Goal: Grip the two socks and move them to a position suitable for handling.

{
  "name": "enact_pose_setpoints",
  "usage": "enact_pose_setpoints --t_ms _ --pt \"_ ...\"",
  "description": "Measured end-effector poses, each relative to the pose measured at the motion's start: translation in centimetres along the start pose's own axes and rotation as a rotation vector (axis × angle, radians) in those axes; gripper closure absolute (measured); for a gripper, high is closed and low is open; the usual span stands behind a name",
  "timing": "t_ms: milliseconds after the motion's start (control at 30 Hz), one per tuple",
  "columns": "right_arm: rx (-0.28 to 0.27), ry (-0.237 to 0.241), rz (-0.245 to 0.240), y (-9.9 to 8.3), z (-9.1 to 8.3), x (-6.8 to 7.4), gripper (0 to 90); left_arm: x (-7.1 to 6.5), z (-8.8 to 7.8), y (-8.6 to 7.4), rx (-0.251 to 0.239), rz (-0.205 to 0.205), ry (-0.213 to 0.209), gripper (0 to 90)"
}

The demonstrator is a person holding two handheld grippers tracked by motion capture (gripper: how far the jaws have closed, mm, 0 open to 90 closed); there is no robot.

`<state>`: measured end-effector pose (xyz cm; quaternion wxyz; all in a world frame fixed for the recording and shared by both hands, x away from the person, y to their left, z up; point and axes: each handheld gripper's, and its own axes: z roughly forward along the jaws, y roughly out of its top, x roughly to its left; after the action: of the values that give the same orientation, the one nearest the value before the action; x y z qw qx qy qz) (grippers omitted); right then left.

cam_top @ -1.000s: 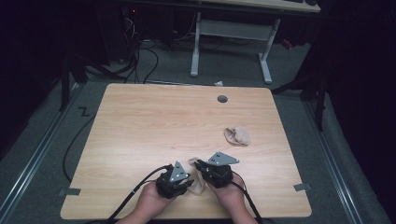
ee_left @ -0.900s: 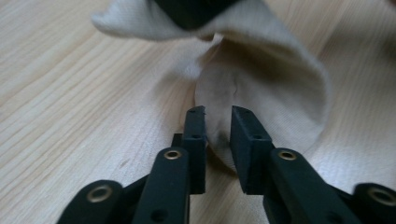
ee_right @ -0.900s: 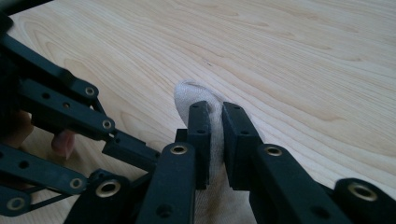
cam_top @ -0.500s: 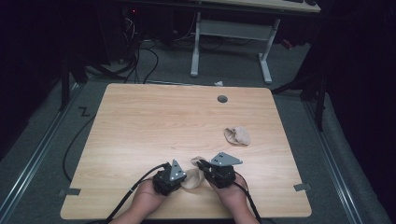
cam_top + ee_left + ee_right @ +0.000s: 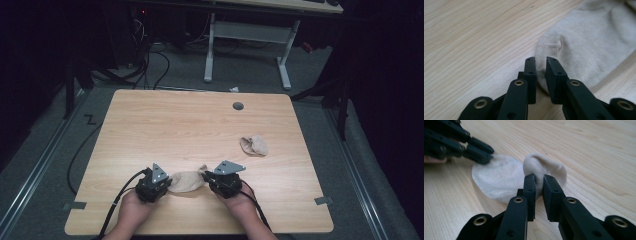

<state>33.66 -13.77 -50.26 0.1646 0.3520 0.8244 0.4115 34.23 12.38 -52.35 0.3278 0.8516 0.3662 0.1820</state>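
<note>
A beige sock (image 5: 186,181) lies stretched flat near the table's front edge, between my two grippers. My left gripper (image 5: 161,183) is shut on one end of the sock (image 5: 576,50), the cloth pinched between its jaws (image 5: 540,71). My right gripper (image 5: 216,181) is shut on the other end, where the sock (image 5: 499,177) bunches up into a fold at the jaws (image 5: 539,186). The left gripper (image 5: 480,151) shows far off in the right gripper view, holding the sock's far edge. A second beige sock (image 5: 254,145) lies crumpled at the right of the table.
The wooden table (image 5: 175,125) has a round grey cable hole (image 5: 238,106) near its far edge. Black cables trail from both grippers off the front edge. Beyond the table stand a white desk frame (image 5: 247,35) and loose cables on the floor.
The two grippers have drawn apart sideways, left going left. The sock between them has been pulled out from a bunch into a flat stretch.
</note>
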Motion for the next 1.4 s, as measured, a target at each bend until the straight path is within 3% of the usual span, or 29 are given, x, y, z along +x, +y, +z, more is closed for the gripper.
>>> enact_pose_setpoints --t_ms 167,367,433,533,600,667,700,800,900,1033,1167,1200,1233,1300,1333,1400 --pt "0.015 -0.01 0.007 -0.3 0.1 -0.6 80.9 0.7 -0.1 -0.1 0.0 -0.027 0.0 77.9" --pt "0.018 -0.044 0.038 -0.8 -0.5 -1.6 80.4 0.7 0.0 0.2 0.009 -0.017 0.01 77.6" --pt "0.01 -0.073 0.031 -0.7 -1.2 -2.0 80.4 0.6 -0.1 0.4 -0.002 -0.012 0.023 77.7" --pt "-0.02 -0.07 0.058 -0.2 -1.7 -2.4 84.7 0.7 -0.2 0.9 -0.04 -0.028 0.019 77.6" --pt "0.008 -0.07 0.042 -0.1 -0.6 -2.4 88.5 0.7 0.3 1.1 -0.032 -0.025 0.018 77.9" --pt "0.062 -0.072 0.03 -0.1 1.0 -2.5 89.9 0.5 1.1 1.1 0.0 -0.008 0.021 80.4" --pt "0.094 -0.08 0.024 -0.2 1.7 -2.6 90.0 0.4 1.2 1.1 -0.006 -0.002 0.021 80.9" --pt "0.154 -0.063 0.002 -0.8 2.4 -2.6 90.0 0.1 1.1 1.1 -0.003 0.01 0.008 81.1" --pt "0.154 -0.047 -0.005 -1.4 1.6 -2.1 89.9 -0.2 0.9 1.0 0.0 0.026 -0.002 80.2" --pt "0.158 -0.039 -0.041 -2.7 -0.2 -0.9 89.0 -1.5 0.2 0.6 0.012 0.084 -0.019 79.6" --pt "0.155 -0.011 -0.02 -4.0 -1.8 -0.2 88.6 -3.2 -0.7 0.1 0.027 0.151 -0.036 77.7" --pt "0.151 -0.009 -0.024 -4.3 -2.1 0.0 87.0 -4.0 -0.7 -0.1 0.002 0.076 -0.053 75.8" --pt "0.148 -0.005 -0.026 -4.4 -2.4 0.1 85.0 -4.0 -0.8 -0.1 0.002 0.08 -0.048 73.3" --pt "0.126 -0.017 -0.019 -4.4 -3.1 -0.1 83.1 -3.1 -2.2 0.3 0.01 0.13 -0.024 68.8" --pt "0.105 -0.042 -0.008 -4.2 -3.6 -0.5 81.9 -2.6 -2.7 0.4 -0.002 0.126 -0.023 67.4" --pt "0.077 -0.089 0.003 -4.1 -4.2 -1.6 80.0 -1.3 -4.3 0.4 -0.051 0.076 -0.024 63.7"
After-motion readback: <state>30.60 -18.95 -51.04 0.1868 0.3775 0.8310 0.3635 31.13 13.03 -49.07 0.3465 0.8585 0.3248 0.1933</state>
